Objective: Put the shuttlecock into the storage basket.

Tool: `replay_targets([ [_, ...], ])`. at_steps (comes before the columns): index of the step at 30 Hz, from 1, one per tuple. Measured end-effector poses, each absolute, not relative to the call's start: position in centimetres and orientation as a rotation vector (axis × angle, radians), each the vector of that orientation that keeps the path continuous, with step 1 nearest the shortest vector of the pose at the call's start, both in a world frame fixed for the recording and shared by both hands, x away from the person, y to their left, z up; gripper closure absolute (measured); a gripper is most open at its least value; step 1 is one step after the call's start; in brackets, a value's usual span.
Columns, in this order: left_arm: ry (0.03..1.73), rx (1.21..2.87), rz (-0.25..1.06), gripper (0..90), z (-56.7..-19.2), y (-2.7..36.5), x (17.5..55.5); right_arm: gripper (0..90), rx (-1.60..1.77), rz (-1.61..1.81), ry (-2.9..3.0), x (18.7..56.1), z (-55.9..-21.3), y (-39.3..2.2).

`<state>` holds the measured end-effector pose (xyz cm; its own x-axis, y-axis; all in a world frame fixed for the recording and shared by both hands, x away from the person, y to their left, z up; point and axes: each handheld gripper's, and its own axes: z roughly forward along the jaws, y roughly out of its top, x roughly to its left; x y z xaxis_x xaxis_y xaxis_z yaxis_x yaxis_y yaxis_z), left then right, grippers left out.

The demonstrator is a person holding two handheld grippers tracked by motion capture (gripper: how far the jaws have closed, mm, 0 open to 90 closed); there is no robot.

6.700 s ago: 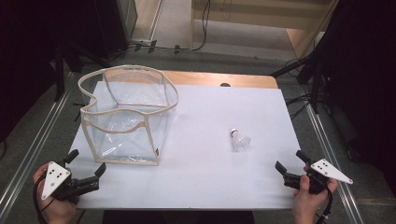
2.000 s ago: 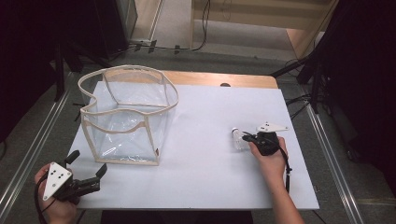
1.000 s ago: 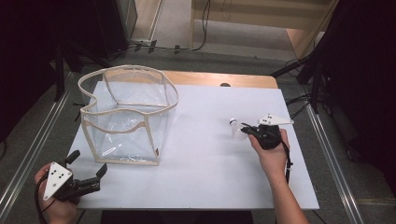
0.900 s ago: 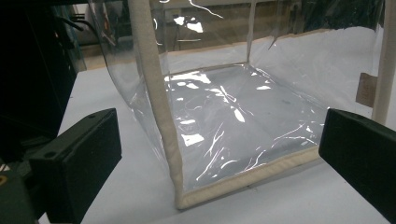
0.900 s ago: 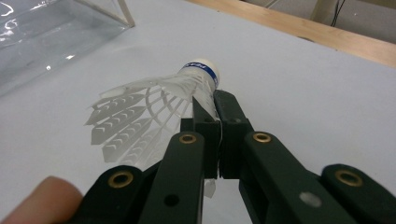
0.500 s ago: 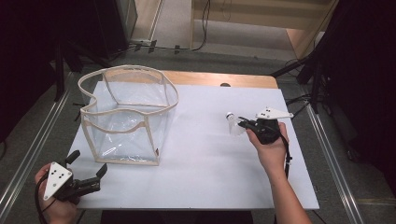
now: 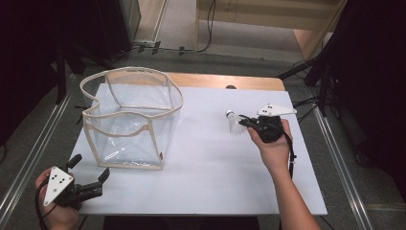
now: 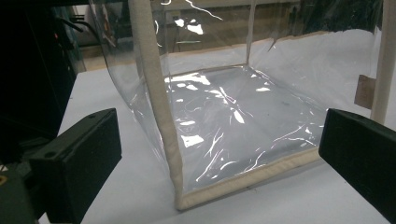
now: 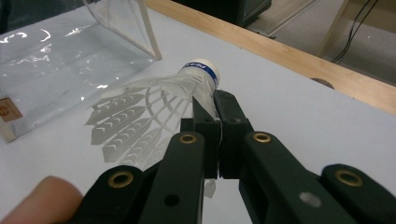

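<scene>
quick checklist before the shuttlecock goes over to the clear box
1. Right gripper shut on the shuttlecock: ok, jaws pinch its skirt near the cork.
2. Shuttlecock off the table: ok.
3. Clear box upright, top open: ok.
4. Way between shuttlecock and box free: ok.
5. Left gripper away from the box: ok, jaws open, in front of it.
6. Firmness of grip: cannot tell.

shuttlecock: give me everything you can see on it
The shuttlecock is white, with a slotted, plastic-looking skirt and a rounded white cap ringed by a blue band with lettering too small to read. The right tool is shut on the edge of the skirt near the cap. In the right gripper view it lies roughly level, cap pointing away from the camera. In the high view it is at the table's right side, apart from the clear bag.
</scene>
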<state>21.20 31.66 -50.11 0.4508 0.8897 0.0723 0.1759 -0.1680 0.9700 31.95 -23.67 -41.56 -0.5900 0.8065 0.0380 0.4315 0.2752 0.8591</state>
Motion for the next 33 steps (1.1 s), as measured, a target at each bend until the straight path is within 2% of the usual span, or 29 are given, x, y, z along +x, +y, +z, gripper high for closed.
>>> replay_targets([
  [33, 0.939, 1.636, 0.838, 0.0, -50.1, 31.6, 21.2, 86.3, 1.023, 1.302, 2.161, 33.1, -38.5, -20.7],
])
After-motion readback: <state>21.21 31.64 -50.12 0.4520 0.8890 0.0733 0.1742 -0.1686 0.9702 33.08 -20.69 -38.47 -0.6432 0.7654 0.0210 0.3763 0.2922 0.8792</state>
